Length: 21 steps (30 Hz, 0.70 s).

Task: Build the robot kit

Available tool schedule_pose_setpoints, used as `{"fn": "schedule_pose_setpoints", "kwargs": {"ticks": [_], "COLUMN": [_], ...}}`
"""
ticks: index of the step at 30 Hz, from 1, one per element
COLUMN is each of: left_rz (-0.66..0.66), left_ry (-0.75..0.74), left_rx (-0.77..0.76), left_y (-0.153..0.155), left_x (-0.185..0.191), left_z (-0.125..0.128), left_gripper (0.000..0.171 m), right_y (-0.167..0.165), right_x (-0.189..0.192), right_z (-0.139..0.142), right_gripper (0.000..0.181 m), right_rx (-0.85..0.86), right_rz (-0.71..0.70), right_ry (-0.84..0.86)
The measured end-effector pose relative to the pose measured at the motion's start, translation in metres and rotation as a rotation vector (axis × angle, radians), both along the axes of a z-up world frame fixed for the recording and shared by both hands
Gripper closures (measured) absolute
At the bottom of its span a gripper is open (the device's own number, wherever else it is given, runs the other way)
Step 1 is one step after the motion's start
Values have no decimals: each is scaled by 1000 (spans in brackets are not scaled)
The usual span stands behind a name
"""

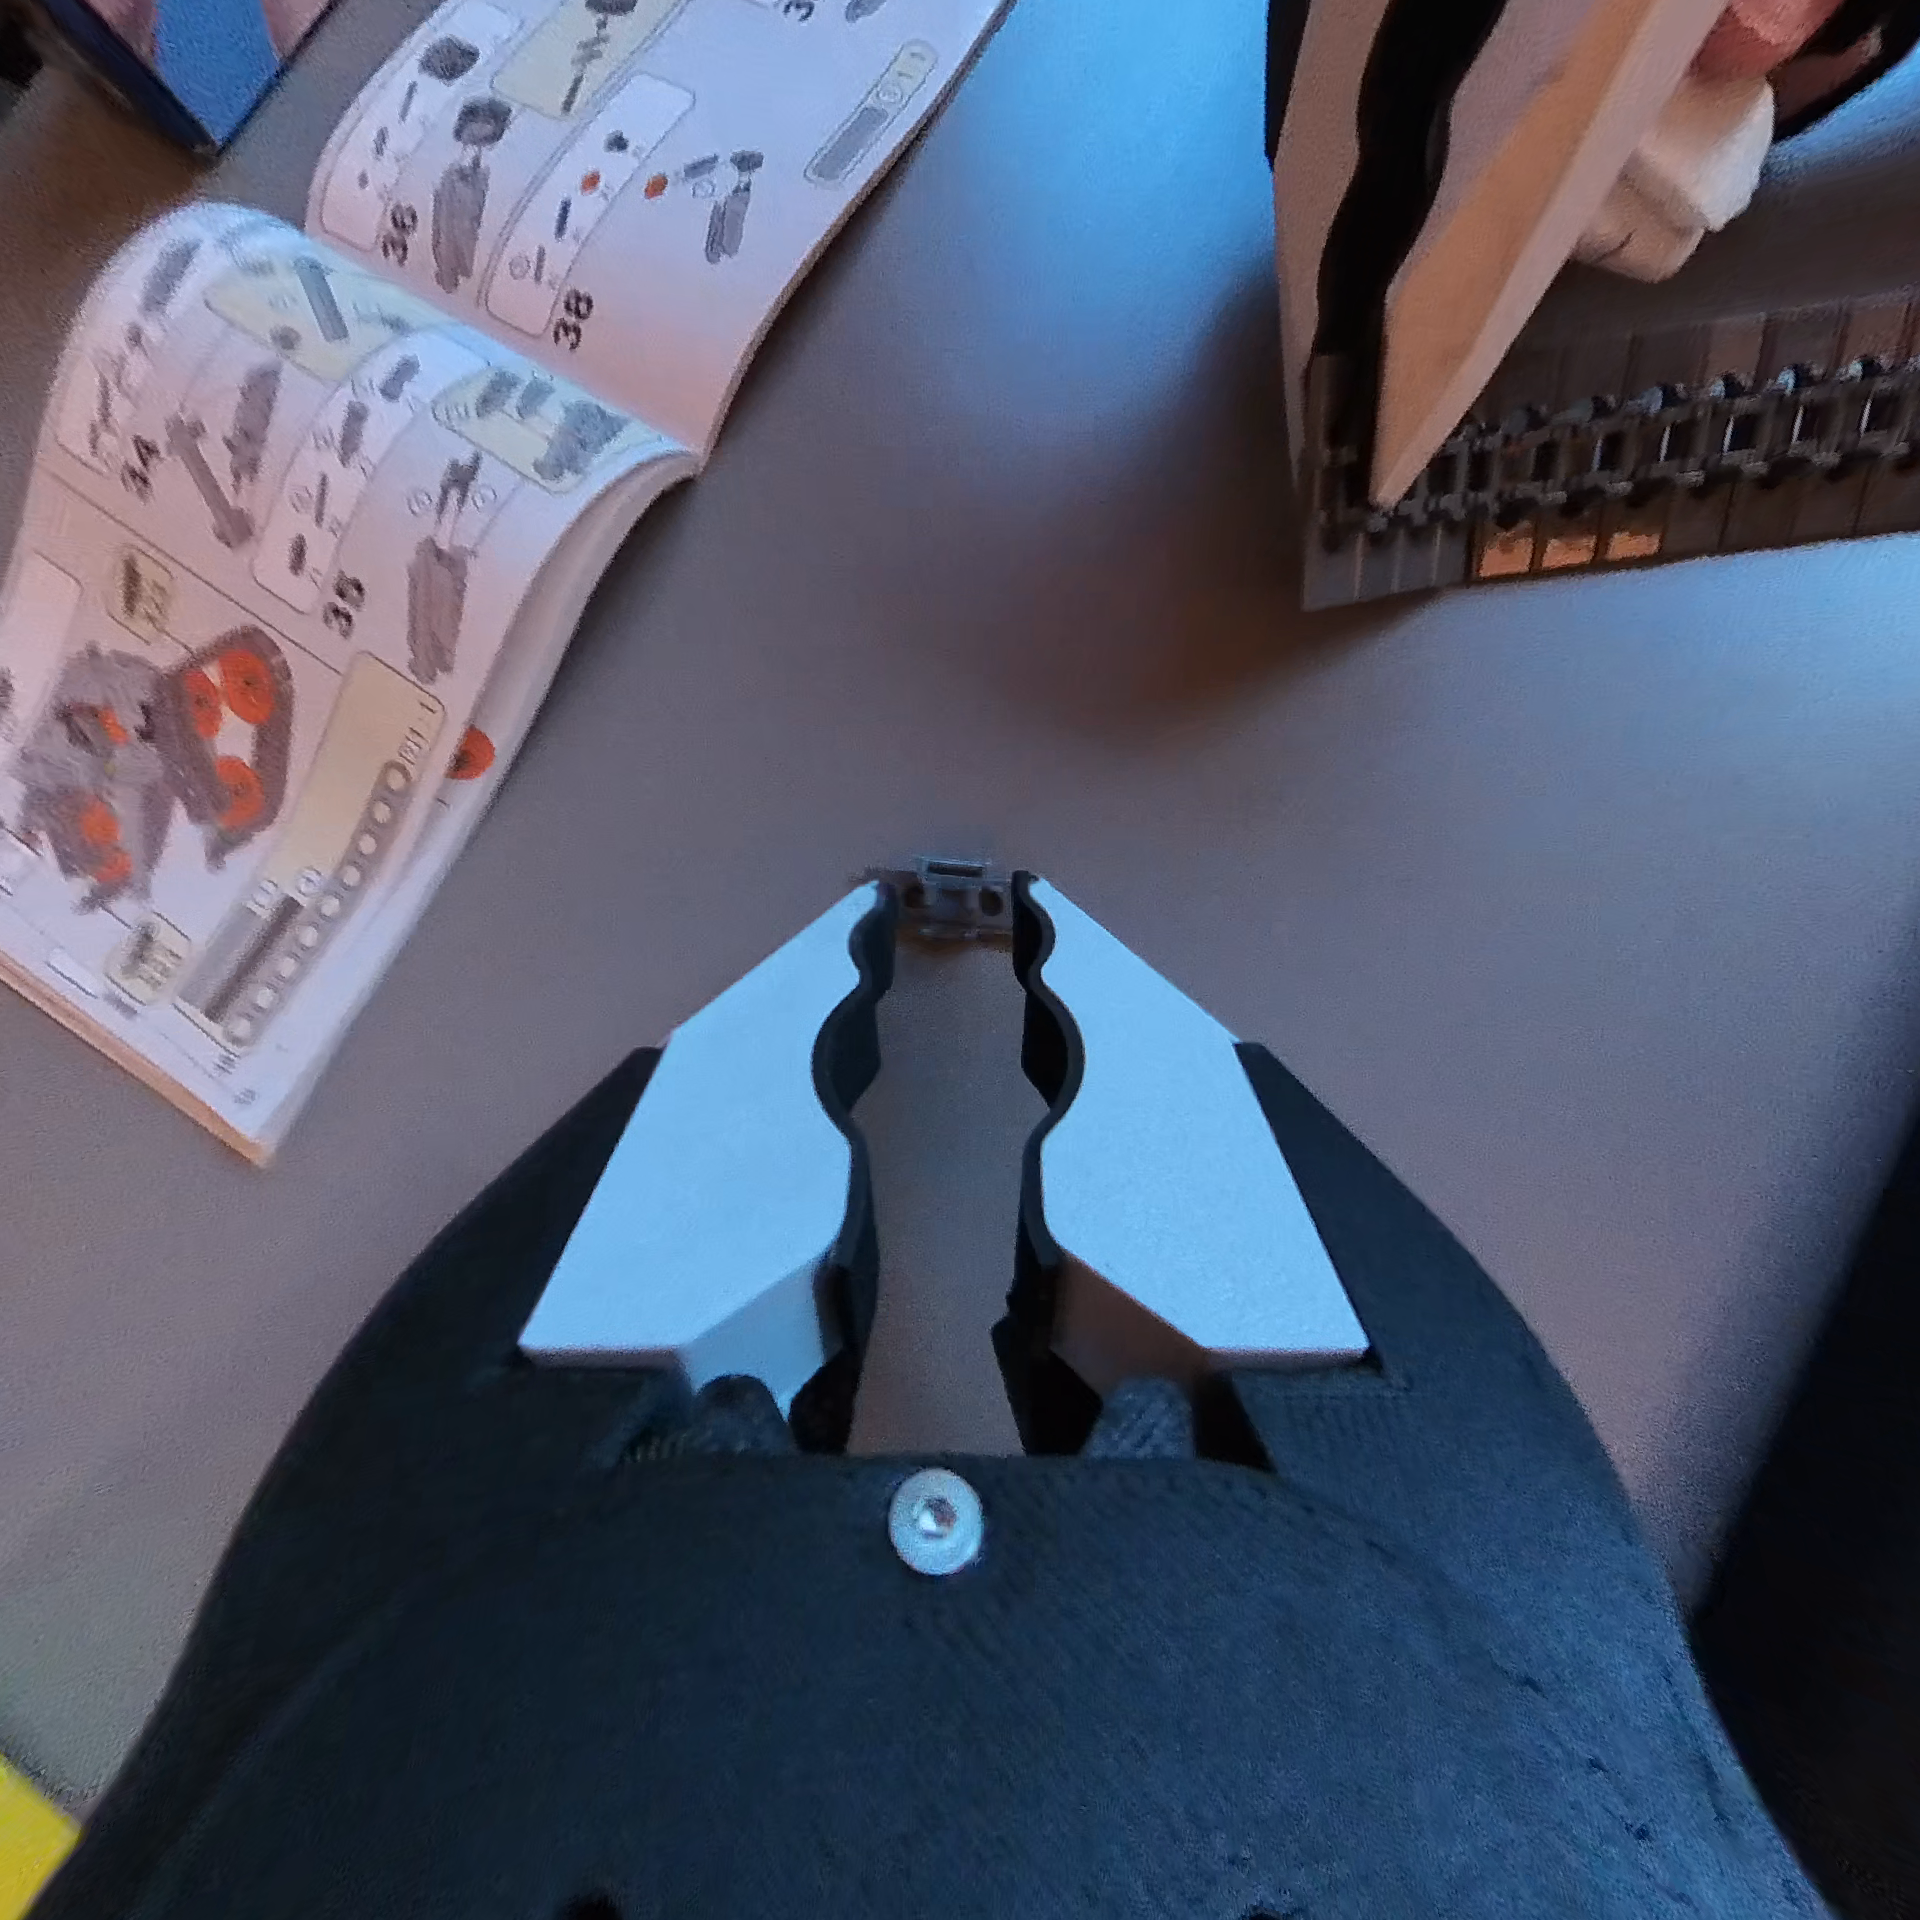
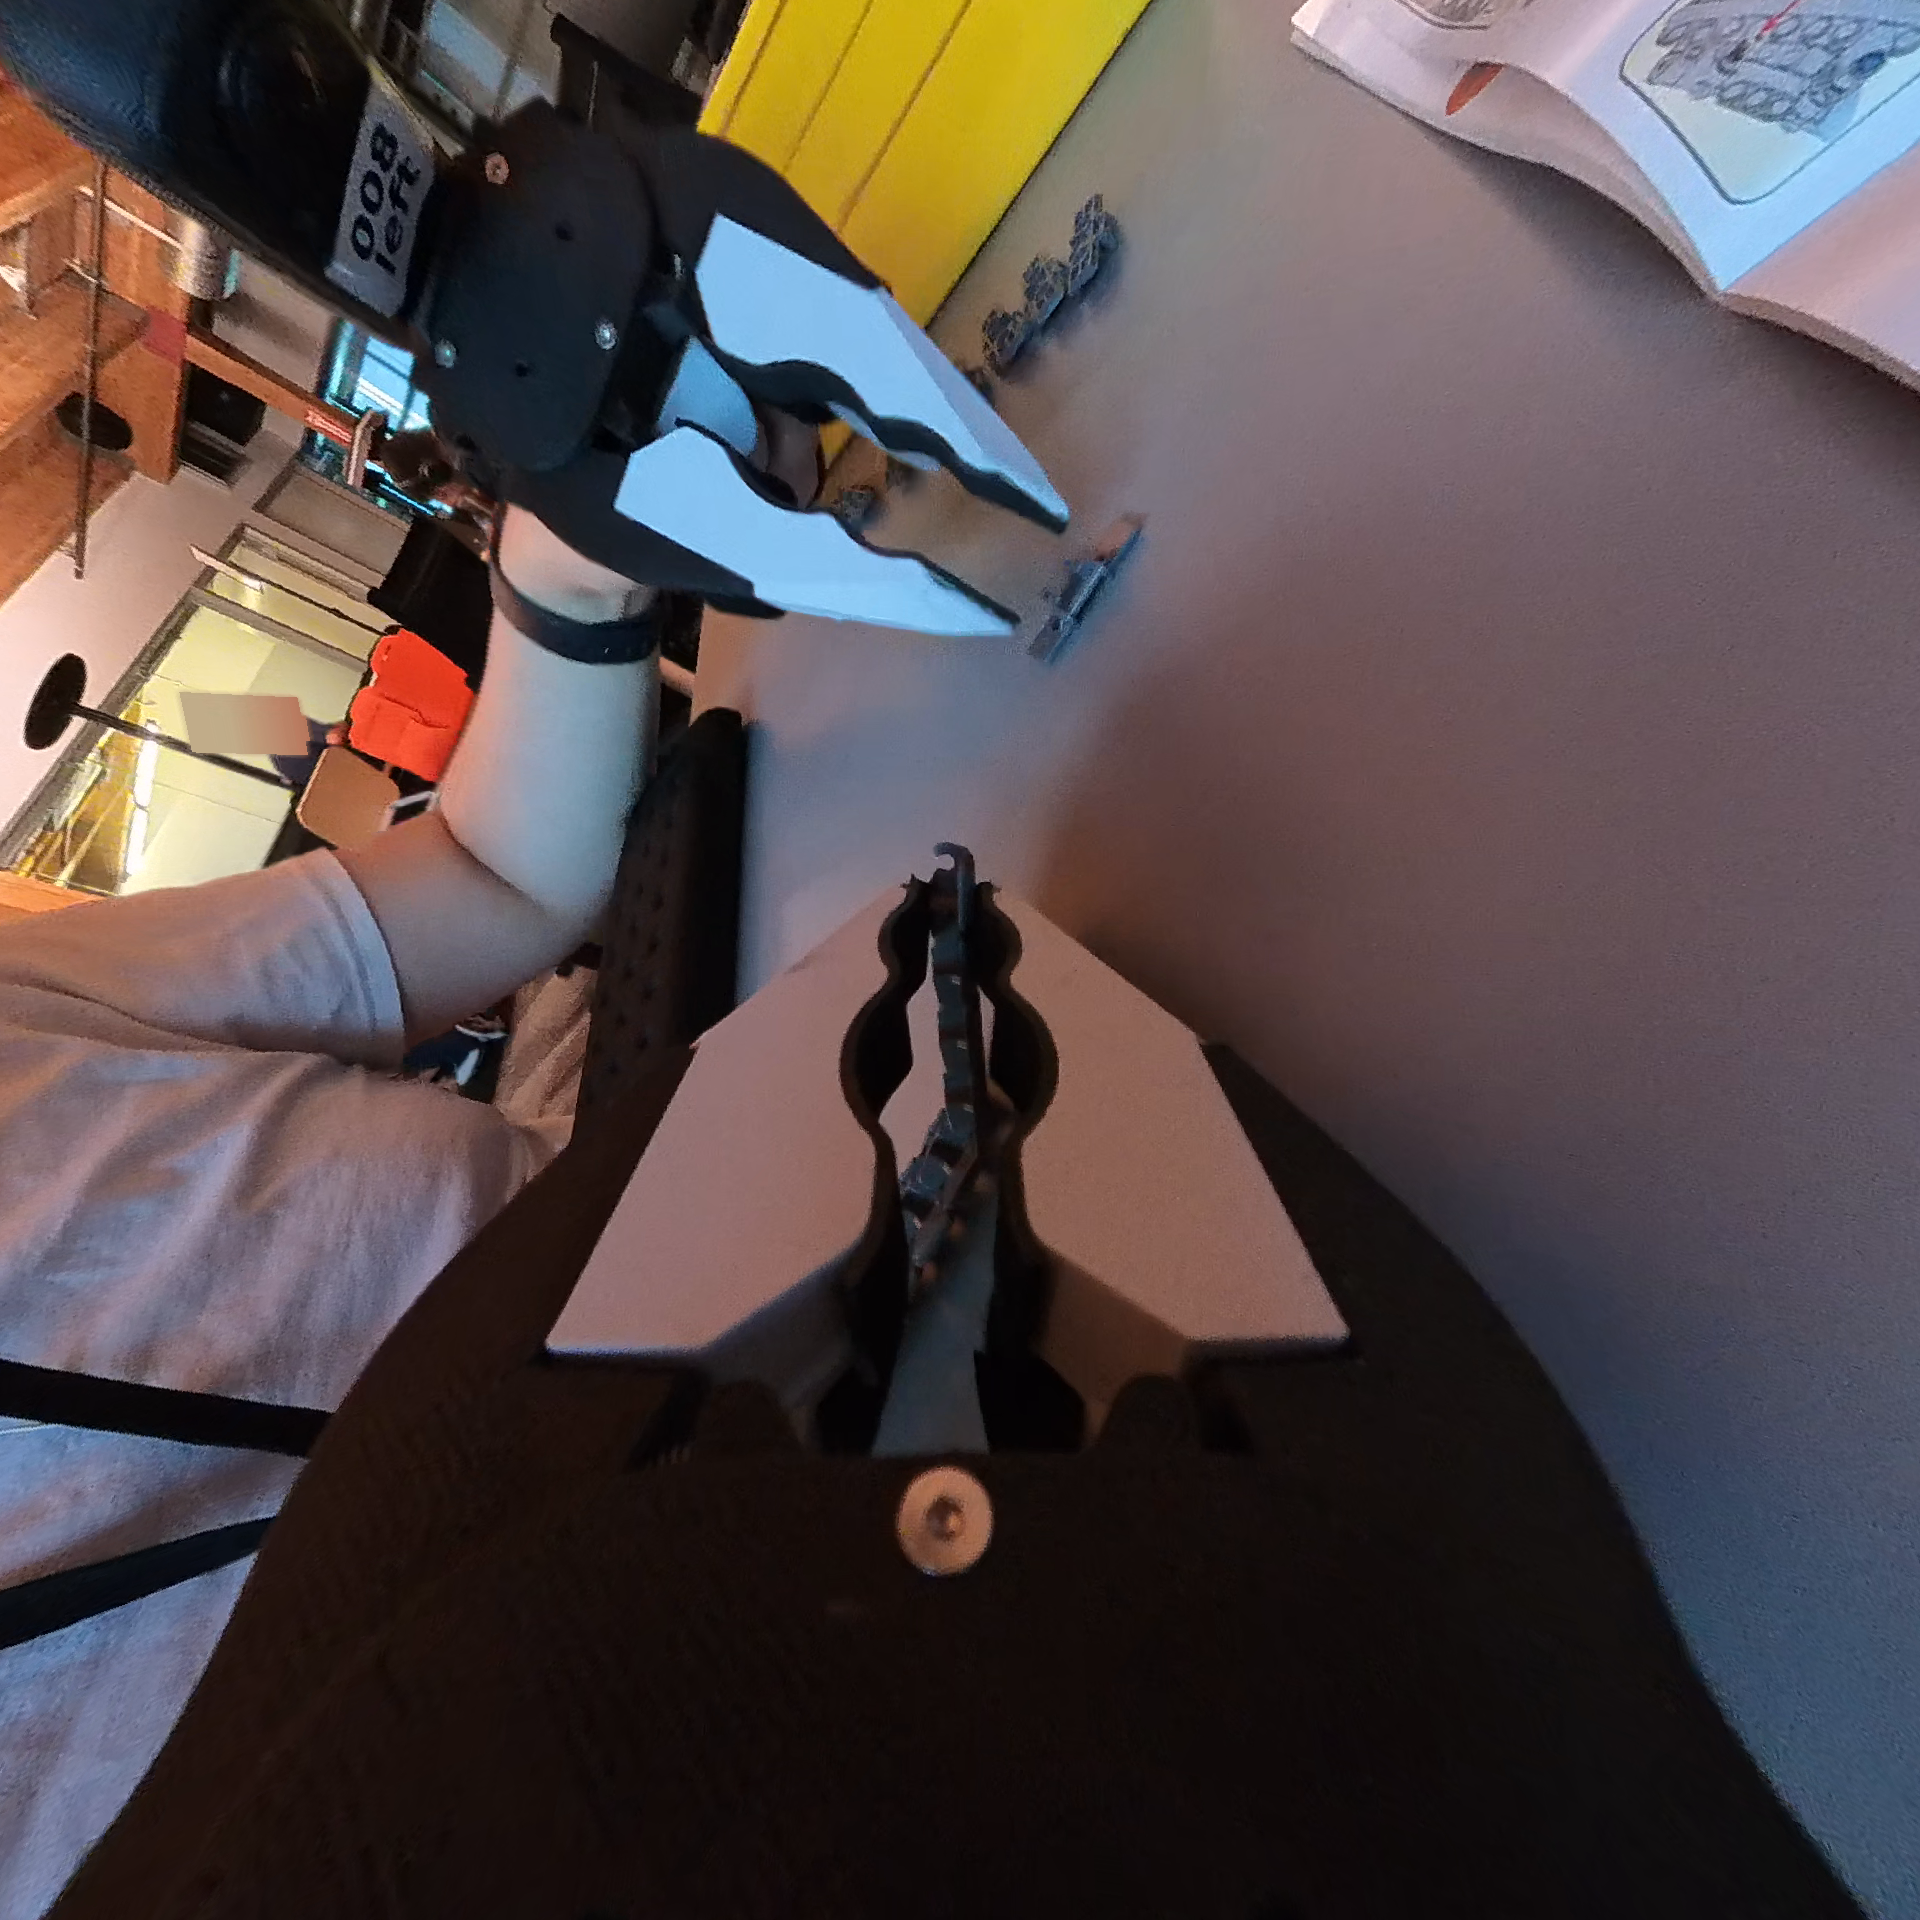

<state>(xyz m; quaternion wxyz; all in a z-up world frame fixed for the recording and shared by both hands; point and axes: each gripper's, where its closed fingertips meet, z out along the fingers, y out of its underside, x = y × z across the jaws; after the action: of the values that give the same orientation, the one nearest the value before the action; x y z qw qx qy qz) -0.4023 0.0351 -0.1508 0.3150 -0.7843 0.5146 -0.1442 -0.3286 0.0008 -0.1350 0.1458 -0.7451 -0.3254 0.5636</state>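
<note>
My left gripper (image 1: 951,896) is low over the grey table (image 1: 1195,748), with its tips closed on either side of a small grey track link (image 1: 954,902) that rests on the surface. It also shows in the right wrist view (image 2: 1039,571), with the link (image 2: 1091,587) at its tips. My right gripper (image 2: 951,888) is shut on a chain of grey track links (image 2: 958,1023) that runs edgewise between its fingers. In the left wrist view the right gripper (image 1: 1351,509) is at the upper right, and the chain (image 1: 1683,436) trails off to the right.
An open instruction booklet (image 1: 343,520) lies to the left and also shows in the right wrist view (image 2: 1662,156). Several loose grey links (image 2: 1049,281) lie beside a yellow box (image 2: 914,135). A person's arm (image 2: 540,748) reaches over the table edge. Spacing between my two grippers at the tips: around 9 centimeters.
</note>
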Motion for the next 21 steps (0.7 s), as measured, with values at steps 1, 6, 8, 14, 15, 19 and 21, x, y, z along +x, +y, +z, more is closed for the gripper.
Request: {"fn": "schedule_pose_setpoints", "kwargs": {"ticks": [1,6,8,14,15,19,21], "left_rz": [-33,-172,-152,-144,-146,-166,-170], "left_ry": [19,30,81,127,131,169,184], "left_rx": [29,-65,-109,-164,-168,-182,-190], "left_y": [3,3,5,3,2,-1,-2], "left_x": [-2,5,4,1,1,-2,-2], "left_z": [3,11,7,1,0,-9,-12], "left_gripper": [154,157,141,149,151,152,149], "right_y": [0,0,-1,-3,-3,-3,-2], "right_x": [0,0,1,1,1,2,2], "right_z": [0,-1,0,-1,-1,-1,-1], "right_gripper": [175,175,175,175,175,175,175], "right_rx": [-7,-31,-30,-40,-43,-52,-57], "right_rz": [1,7,11,19,20,20,19], "right_ry": [3,7,7,9,9,12,11]}}
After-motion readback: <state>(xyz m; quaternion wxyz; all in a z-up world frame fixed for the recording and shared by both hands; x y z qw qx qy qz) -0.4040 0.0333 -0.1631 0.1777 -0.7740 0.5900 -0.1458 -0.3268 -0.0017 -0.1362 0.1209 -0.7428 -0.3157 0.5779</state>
